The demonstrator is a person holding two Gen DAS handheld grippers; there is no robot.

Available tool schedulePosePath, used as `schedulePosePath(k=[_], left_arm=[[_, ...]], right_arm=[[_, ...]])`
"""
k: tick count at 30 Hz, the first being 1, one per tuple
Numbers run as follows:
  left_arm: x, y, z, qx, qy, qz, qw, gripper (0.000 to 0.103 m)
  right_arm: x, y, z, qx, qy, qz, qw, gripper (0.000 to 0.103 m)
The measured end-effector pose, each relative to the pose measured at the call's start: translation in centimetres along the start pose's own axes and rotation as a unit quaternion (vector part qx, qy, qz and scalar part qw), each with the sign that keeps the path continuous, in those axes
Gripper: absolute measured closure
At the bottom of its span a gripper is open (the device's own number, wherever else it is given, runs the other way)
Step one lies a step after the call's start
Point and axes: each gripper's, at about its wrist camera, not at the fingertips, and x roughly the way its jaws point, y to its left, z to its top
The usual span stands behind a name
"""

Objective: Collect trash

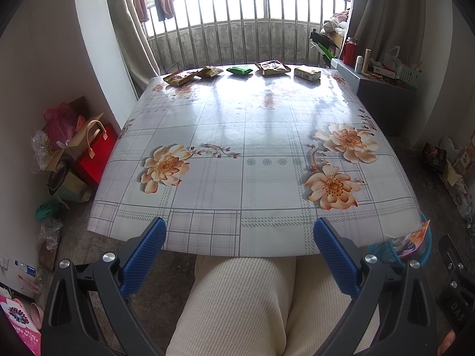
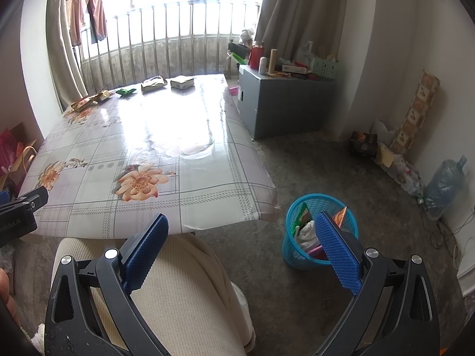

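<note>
Several snack wrappers lie in a row along the far edge of the flowered table: a yellow-brown packet, a green packet, a tan bag and a pale box-like pack. The same row shows in the right wrist view, with the green packet and the pale pack. A blue mesh bin holding wrappers stands on the floor right of the table. My left gripper is open over the near table edge. My right gripper is open, empty, beside the bin.
A person's cream-trousered leg lies below both grippers. A grey cabinet with clutter stands at the far right. Bags and boxes crowd the floor on the left. A large water bottle leans by the right wall.
</note>
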Motion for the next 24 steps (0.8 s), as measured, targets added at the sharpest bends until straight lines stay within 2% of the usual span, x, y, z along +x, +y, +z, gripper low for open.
schedulePosePath(k=[24], left_arm=[[-0.13, 0.03, 0.03, 0.002, -0.002, 0.000, 1.0000, 0.006]], right_arm=[[-0.20, 0.28, 0.29, 0.000, -0.003, -0.001, 1.000, 0.008]])
